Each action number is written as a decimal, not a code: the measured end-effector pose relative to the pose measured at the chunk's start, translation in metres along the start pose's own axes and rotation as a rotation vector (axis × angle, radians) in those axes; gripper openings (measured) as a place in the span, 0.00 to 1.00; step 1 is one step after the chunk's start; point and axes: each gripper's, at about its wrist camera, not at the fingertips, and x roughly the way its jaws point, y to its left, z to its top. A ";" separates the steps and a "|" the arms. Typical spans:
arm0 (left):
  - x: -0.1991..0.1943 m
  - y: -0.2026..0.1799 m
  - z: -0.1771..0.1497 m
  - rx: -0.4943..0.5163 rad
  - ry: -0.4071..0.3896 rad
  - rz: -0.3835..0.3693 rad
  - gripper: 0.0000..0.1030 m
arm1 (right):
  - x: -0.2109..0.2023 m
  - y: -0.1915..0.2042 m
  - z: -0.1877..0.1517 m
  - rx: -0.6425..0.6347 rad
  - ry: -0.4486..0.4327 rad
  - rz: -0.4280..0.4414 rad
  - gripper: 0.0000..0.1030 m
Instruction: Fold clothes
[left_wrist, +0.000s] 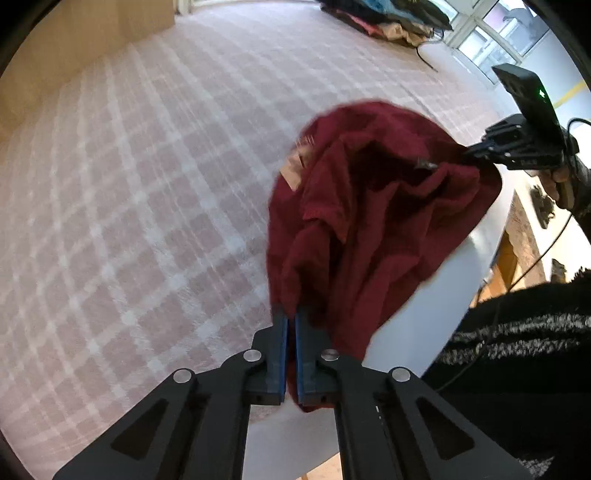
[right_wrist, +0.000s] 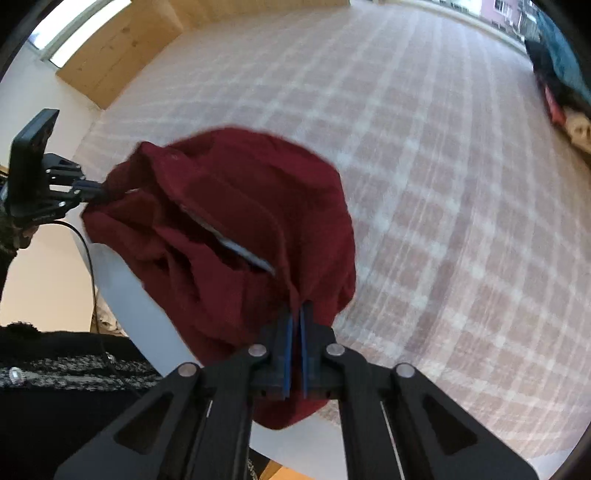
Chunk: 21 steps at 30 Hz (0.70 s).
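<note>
1. The left gripper (left_wrist: 291, 314) points steeply down, its jaws pinched tight on an edge of a dark red garment (left_wrist: 369, 206).
2. The right gripper (right_wrist: 296, 310) is likewise clamped on another edge of the same garment (right_wrist: 236, 229).
3. The garment hangs bunched between the two tools, sagging ahead of and below each set of fingers, over the near edge of a bed covered in a pink checked sheet (left_wrist: 147, 184).
4. A tag (left_wrist: 295, 168) shows on the cloth, ahead of the left gripper.
5. A pile of clothes (left_wrist: 388, 18) lies far ahead, at the bed's far side.
6. A person's dark sleeve (left_wrist: 517, 332) sits beside the left tool.
</note>
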 end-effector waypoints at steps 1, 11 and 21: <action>-0.007 0.000 0.003 0.004 -0.019 0.029 0.02 | -0.011 0.003 0.005 -0.008 -0.037 -0.017 0.03; -0.097 0.011 0.062 0.138 -0.214 0.278 0.02 | -0.116 -0.009 0.026 0.105 -0.359 -0.185 0.03; 0.007 0.002 0.008 0.121 0.021 0.059 0.08 | -0.026 -0.066 -0.050 0.282 -0.005 -0.186 0.09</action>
